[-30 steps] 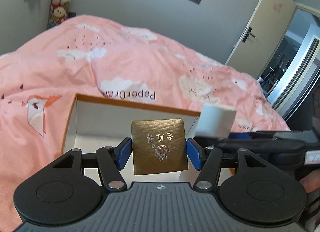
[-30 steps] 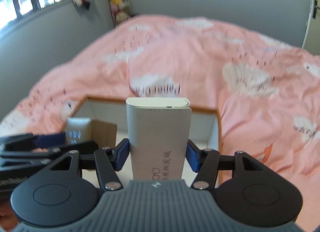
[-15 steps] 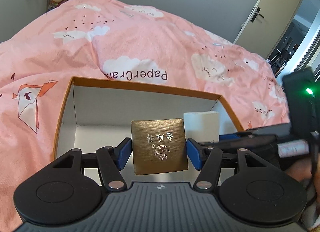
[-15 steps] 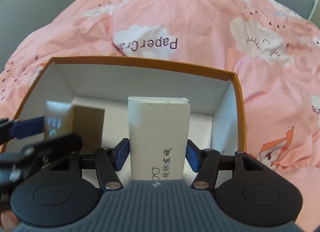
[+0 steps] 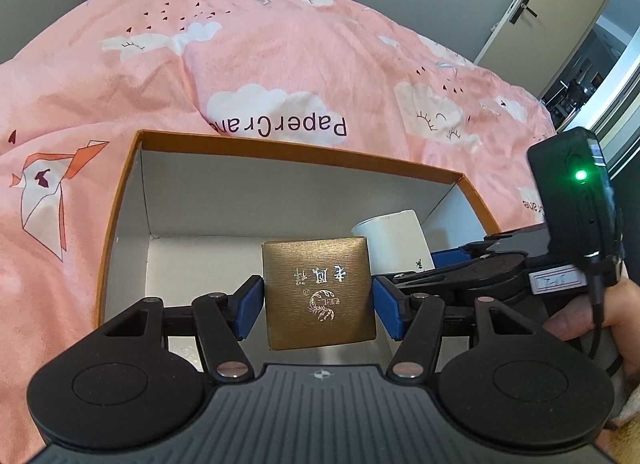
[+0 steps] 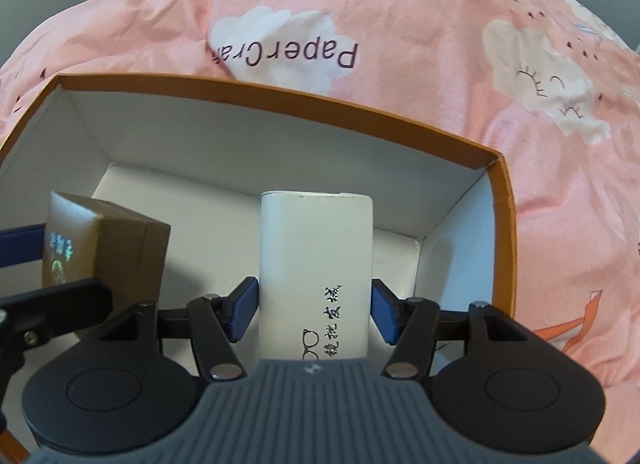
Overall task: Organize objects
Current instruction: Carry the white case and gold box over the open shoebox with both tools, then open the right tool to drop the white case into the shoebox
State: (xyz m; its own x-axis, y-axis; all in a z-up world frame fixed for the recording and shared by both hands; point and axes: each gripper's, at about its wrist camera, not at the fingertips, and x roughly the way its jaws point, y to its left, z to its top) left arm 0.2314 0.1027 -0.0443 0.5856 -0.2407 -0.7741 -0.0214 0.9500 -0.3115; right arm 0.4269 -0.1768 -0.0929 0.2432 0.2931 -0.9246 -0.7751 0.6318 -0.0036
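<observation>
Left tool (image 5: 318,306) is clamping the gold gift box (image 5: 319,291), right tool (image 6: 312,310) the white glasses case (image 6: 316,276) — you're now holding both down inside the orange-rimmed cardboard box (image 6: 280,90) on the bed, where a second ago they were hovering above its rim. Placement is looking close — release comes next.

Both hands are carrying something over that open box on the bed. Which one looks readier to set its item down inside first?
Probably the right tool: its white case hangs low by the orange-rimmed box's right corner. The left tool's gold box hangs mid-box.
</observation>
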